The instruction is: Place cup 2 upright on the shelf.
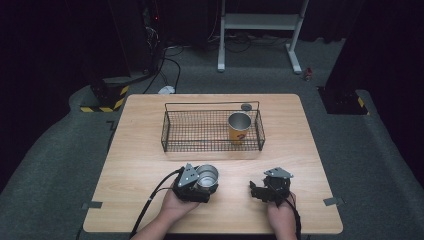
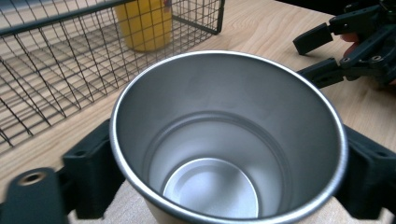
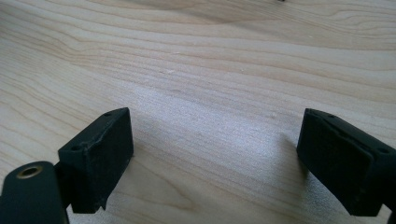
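Now the left gripper [image 1: 204,184] clamps the upright round steel cup [image 1: 207,176]; the black wire basket [image 1: 212,145] lies ahead; the right gripper [image 1: 261,190] gapes empty.

Grey carpeted floor [image 1: 60,165], dark curtained walls, white metal stand [image 1: 260,22], yellow-black striped bases [image 1: 102,102], cables [image 1: 167,70]

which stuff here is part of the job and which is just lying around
In the job:
- steel cup, clamped in the left gripper
- wire basket
- yellow cup standing in the basket

Lying about:
- small dark disc behind the basket
- right gripper, open on the table
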`<action>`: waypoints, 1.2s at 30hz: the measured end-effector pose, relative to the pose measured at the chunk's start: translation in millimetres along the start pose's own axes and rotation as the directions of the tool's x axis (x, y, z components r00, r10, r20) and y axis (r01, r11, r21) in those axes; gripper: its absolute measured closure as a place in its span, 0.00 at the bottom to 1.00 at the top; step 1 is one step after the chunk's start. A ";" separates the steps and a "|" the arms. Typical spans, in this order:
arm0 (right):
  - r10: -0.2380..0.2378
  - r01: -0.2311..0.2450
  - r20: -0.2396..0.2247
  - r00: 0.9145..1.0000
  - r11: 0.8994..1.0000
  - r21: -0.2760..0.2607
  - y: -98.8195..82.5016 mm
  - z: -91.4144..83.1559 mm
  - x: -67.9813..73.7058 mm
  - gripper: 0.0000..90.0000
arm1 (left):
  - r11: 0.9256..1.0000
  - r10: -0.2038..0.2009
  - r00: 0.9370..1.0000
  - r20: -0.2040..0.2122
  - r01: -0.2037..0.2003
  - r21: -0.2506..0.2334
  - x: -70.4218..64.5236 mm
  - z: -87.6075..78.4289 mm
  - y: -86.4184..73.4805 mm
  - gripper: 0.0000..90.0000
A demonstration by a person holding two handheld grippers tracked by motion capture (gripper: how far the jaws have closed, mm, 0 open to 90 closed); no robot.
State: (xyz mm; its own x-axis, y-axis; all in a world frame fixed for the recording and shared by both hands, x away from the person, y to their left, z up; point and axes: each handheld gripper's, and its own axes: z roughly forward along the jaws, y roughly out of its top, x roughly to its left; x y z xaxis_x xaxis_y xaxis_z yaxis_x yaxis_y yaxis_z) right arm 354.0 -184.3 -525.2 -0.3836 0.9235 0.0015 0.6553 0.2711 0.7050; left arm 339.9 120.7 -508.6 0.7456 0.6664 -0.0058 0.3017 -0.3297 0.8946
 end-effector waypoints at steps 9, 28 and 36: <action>-0.010 0.010 0.009 1.000 1.000 0.002 -0.3 0.1 1.0 0.12 | 1.000 0.015 1.000 -0.015 -0.015 -0.001 -0.9 -2.2 -0.4 0.21; -0.010 0.010 0.008 1.000 1.000 0.002 -0.2 0.1 1.0 0.12 | 1.000 -0.010 0.999 -0.034 0.009 -0.008 12.8 -19.7 -0.5 0.21; -0.009 0.009 0.009 1.000 1.000 0.002 -0.2 0.1 1.0 0.12 | 0.999 -0.033 0.996 -0.087 0.031 -0.021 27.3 -29.8 -1.1 0.21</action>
State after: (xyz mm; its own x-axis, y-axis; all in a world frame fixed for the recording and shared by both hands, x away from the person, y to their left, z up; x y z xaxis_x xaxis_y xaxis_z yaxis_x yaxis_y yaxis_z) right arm 353.5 -183.4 -525.5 -0.3842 0.9232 -0.0112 0.6533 0.2804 0.7033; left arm 342.2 159.2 -496.5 0.6808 0.7325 0.0041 0.3117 -0.2947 0.9033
